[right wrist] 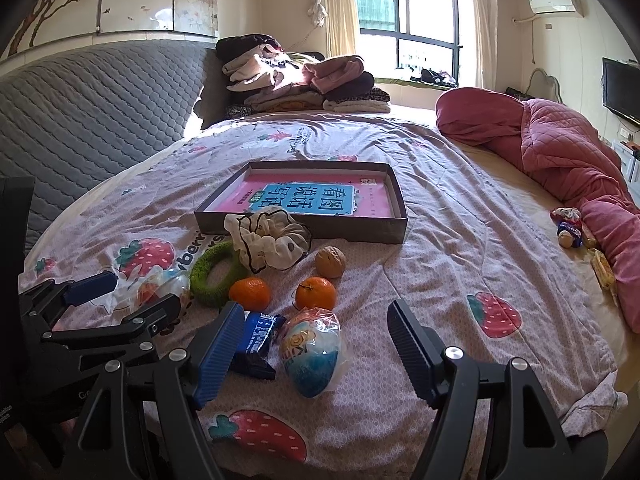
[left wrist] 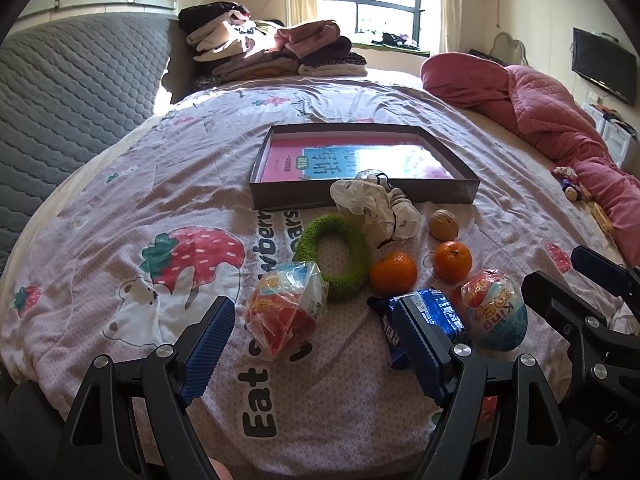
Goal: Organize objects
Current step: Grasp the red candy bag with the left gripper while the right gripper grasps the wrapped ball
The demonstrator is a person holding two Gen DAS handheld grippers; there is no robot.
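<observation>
We see both jaws spread wide, nothing gripped: left hand-held gripper (left wrist: 316, 344) hovers over the red toy egg in clear wrap (left wrist: 286, 312), right hand-held gripper (right wrist: 316, 352) over the blue-and-white wrapped toy egg (right wrist: 314, 354). On the strawberry-print bed quilt (right wrist: 460, 264) lie a blue snack packet (right wrist: 256, 340), two oranges (right wrist: 316, 293), a walnut (right wrist: 330, 262), a green knitted ring (left wrist: 334, 260) and a white scrunchie (right wrist: 272, 242) touching the shallow grey cardboard box (right wrist: 320, 226).
</observation>
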